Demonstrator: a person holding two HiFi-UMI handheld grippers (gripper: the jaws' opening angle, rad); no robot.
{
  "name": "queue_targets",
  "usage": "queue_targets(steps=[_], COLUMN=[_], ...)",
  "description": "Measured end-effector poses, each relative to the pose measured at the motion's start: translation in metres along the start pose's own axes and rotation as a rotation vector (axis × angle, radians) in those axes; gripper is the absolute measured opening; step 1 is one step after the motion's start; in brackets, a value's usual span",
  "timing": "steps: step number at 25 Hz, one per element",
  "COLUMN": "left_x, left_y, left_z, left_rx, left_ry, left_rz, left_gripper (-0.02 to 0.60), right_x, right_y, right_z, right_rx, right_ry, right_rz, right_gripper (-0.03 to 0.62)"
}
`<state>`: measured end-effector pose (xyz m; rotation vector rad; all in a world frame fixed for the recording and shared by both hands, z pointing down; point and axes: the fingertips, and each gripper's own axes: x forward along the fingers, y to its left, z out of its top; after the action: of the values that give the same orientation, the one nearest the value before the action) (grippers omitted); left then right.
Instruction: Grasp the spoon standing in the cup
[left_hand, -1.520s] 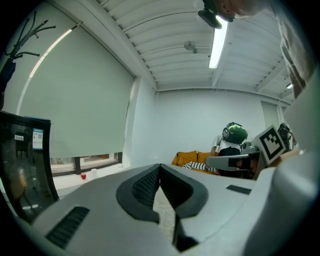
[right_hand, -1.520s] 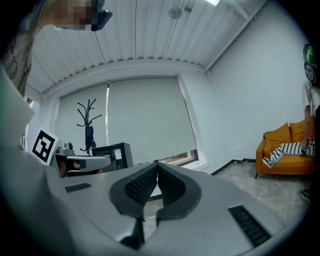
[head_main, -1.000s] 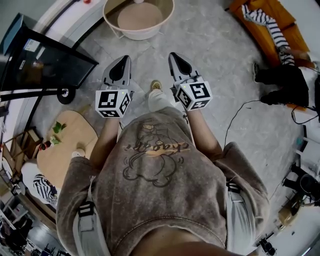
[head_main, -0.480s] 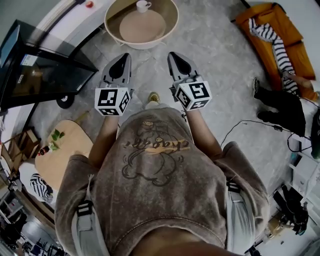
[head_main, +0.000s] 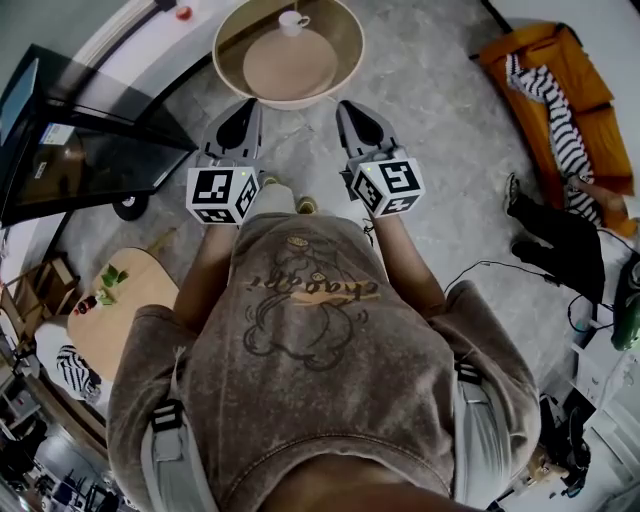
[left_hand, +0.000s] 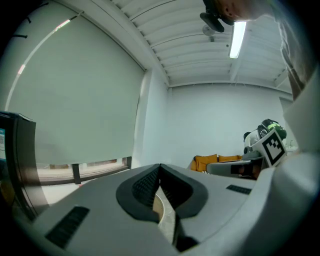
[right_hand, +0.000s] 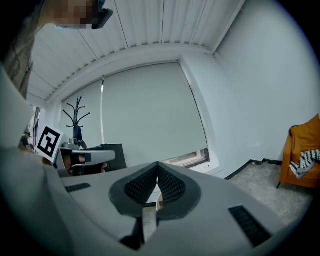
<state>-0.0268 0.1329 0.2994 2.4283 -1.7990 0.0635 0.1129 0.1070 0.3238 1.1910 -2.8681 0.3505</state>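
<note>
The fingers of the left gripper (head_main: 246, 104) are closed, ribbed black pads meeting at their tips with nothing between them. The fingers of the right gripper (head_main: 346, 106) are closed the same way, and they are empty too. The two grippers are held side by side, a little apart, both pointing forward and nearly level. Behind each pair of fingers sits a cube with square markers (head_main: 222, 194), and the person's hands and sleeves run back from there to a brown printed sweatshirt (head_main: 310, 330).

Just ahead of both sets of fingers, and lower, is a round surface (head_main: 290, 102) with a raised cream rim. The white cup (head_main: 292, 20) stands on its far side, well beyond the fingertips and roughly in line with the gap between the two grippers. The spoon in it is too small to make out. Neither gripper touches the surface or the cup.

Left of the left fingers stands a black glass-topped cabinet (head_main: 80, 150), and behind it, beside the person's left arm, a small wooden table (head_main: 125, 300) with a sprig of green on it. Far to the right of the right fingers is an orange chair (head_main: 565, 95) with a striped cloth (head_main: 545, 85) draped over it. The floor (head_main: 440, 130) beneath is grey and mottled.
</note>
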Motion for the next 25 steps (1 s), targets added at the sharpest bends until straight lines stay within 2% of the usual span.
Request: queue_targets(steps=[11,25], left_x=[0.058,0.173], left_y=[0.022,0.095], left_z=[-0.004,0.009], left_rx=[-0.017,-0.012], left_ry=[-0.002,0.01], left_rz=[-0.04,-0.09], left_gripper=[0.017,0.017], right_x=[0.045,0.156], right_y=[-0.035,-0.091], right_z=[0.0,0.024], right_rx=[-0.007,0.008], right_ry=[0.013,0.012], right_rz=[-0.033,-0.08], right_gripper=[0.018,0.018])
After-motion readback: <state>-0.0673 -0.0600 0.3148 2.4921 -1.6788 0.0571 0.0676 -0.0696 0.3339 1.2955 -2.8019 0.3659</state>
